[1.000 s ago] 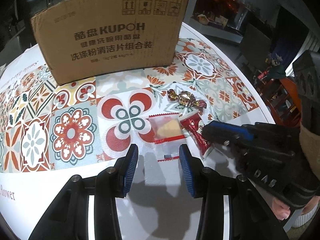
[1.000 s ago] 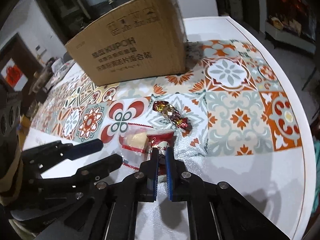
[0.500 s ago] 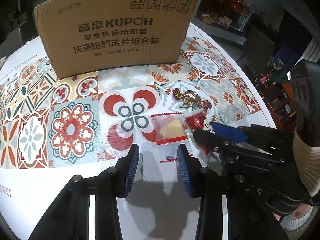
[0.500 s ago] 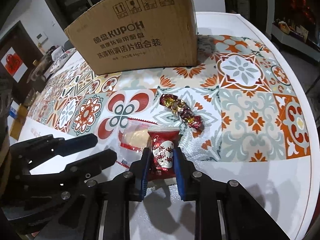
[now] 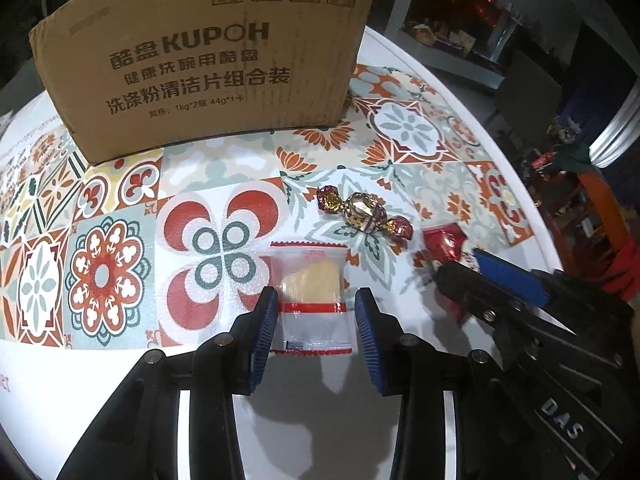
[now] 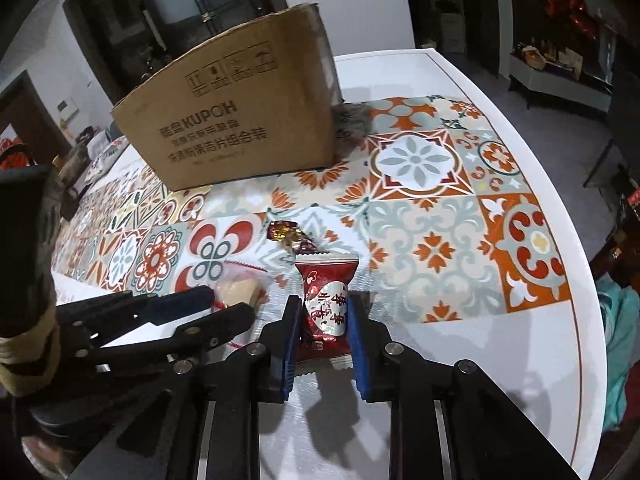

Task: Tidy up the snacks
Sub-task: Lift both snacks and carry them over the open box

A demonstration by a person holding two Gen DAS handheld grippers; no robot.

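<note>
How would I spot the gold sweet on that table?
Find the big cardboard box on the patterned tablecloth. In front of it lie three snacks; the gold sweet lies nearest the box. Only it is twisted at both ends; the clear packet and red packet are flat.

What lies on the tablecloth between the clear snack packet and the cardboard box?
Nothing: in the left wrist view, only bare patterned tablecloth separates the clear snack packet from the cardboard box.

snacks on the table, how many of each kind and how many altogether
clear packet with a yellow piece inside: 1
red packet with white label: 1
gold and red twist-wrapped candy: 1
total: 3 snacks
</note>
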